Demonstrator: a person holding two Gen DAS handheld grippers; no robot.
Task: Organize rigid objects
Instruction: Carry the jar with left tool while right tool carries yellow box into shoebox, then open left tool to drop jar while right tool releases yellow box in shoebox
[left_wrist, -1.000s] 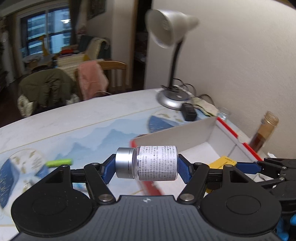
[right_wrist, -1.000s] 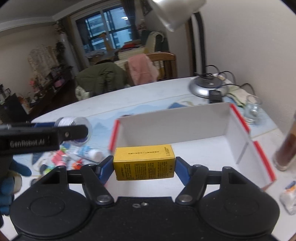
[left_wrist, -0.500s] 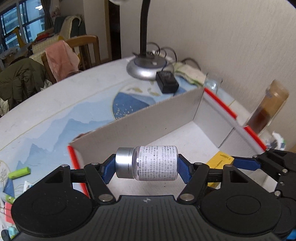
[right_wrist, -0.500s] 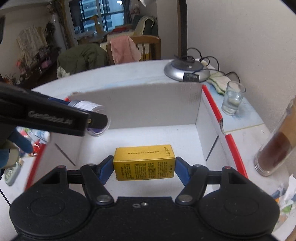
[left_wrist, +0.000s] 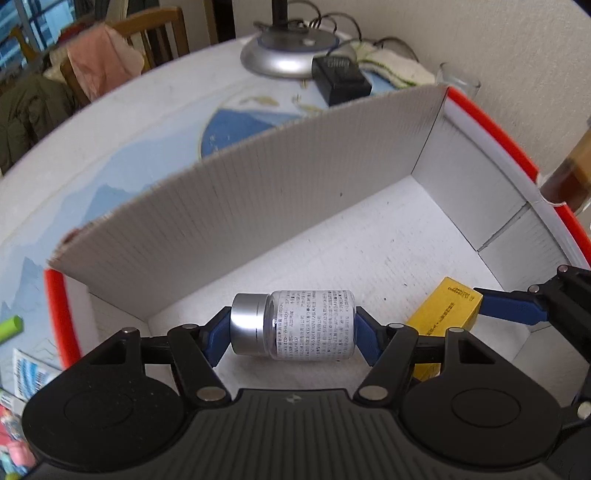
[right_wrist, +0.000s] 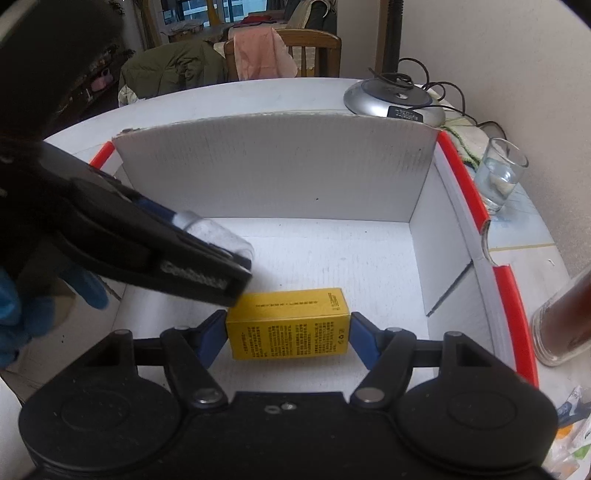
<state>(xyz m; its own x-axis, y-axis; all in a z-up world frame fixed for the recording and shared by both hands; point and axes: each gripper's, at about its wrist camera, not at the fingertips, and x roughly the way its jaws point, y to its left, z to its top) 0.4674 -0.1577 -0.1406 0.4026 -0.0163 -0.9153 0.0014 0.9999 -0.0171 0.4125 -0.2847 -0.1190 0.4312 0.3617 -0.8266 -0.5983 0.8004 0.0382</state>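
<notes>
My left tongs (left_wrist: 293, 330) are clamped end to end on the small bottle (left_wrist: 295, 328), silver cap toward the left of the frame, held just above the floor of the white cardboard box (left_wrist: 258, 206) in the lower middle of the left wrist view. My right tongs (right_wrist: 288, 330) grip the yellow carton (right_wrist: 288, 325) by its short ends, low in the centre of the right wrist view, also inside the box; whether it already rests on the floor I cannot tell.

The main risk, as I judge it, is the two tools fouling each other. In the right wrist view the left tool crosses from the left edge and its tip sits just beside the carton's upper left corner. If I let go of the bottle there, it lies on its side and could roll into the carton or under my other fingers. Opening the right pair first, or drawing either tool back carelessly, could knock the neighbour's load askew.

Going across the left wrist view: a green marker (left_wrist: 9, 326) and loose packets at the lower left edge outside the box, the tall flap across the middle, the lamp base (left_wrist: 288, 55) and black adapter (left_wrist: 340, 79) at the top, a drinking glass (right_wrist: 498, 173) and a brown-filled jar (right_wrist: 565, 321) at the right. The glass and the jar stand close outside the right wall, so a wide swing out that way could tip them.
</notes>
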